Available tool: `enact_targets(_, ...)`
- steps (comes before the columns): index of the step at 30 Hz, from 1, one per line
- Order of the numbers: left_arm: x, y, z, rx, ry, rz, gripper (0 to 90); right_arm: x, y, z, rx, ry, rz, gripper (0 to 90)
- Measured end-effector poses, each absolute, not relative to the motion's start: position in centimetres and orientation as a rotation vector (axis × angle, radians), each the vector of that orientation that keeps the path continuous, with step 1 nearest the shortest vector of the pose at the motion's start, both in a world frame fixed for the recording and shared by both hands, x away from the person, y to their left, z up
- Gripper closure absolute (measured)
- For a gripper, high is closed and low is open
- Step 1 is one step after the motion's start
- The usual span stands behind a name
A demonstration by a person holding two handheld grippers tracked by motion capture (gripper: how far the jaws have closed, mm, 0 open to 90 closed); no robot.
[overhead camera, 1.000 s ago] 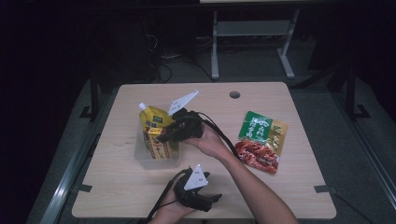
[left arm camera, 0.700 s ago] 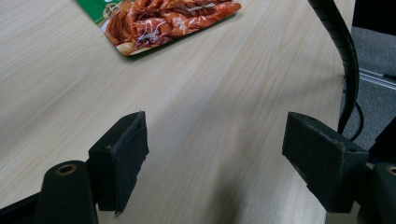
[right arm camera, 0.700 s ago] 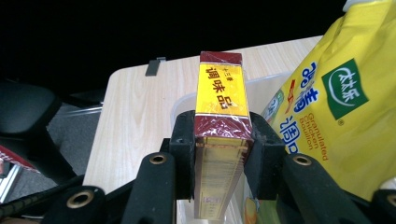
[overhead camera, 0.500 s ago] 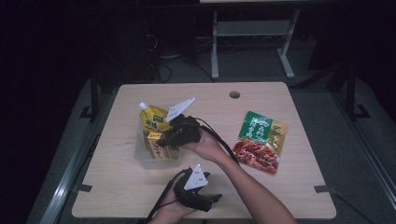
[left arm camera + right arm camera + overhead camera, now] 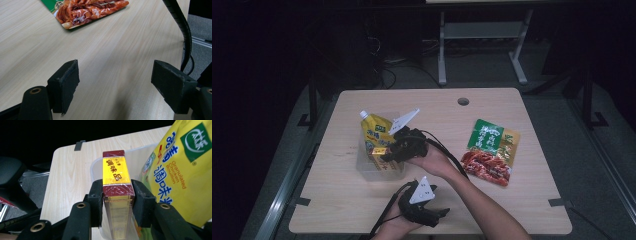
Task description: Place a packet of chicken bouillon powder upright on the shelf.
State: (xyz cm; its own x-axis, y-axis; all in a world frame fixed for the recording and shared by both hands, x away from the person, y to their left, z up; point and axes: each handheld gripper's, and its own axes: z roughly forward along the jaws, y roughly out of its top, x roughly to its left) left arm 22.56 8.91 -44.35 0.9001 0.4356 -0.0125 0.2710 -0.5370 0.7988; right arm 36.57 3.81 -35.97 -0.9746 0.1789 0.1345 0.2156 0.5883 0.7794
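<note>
Right gripper view, box between tongs

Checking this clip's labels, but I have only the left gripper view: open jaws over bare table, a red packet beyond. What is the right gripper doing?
Observer: The right gripper has a red-and-yellow box between its pads; its jaws have just been opening.
Operator: Where is that box?
Observer: Upright, partly down in a clear bin on the table's left half.
Operator: Anything else in the bin?
Observer: A yellow pouch stands in it, right beside the box.
</note>
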Motion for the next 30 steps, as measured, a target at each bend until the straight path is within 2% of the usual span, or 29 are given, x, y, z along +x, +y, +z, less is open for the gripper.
enact_targets(16, 22.5, 8.8, -44.5, 2.168, 0.509, 0.229, 21.9, 36.4, 3.1, -36.7, -0.364, -2.739, -1.331, 58.3)
enact_targets(30, 22.6, 8.8, -44.5, 2.173, 0.517, 0.224, 21.9, 36.2, -0.3, -35.9, -0.457, -2.673, -1.391, 52.7)
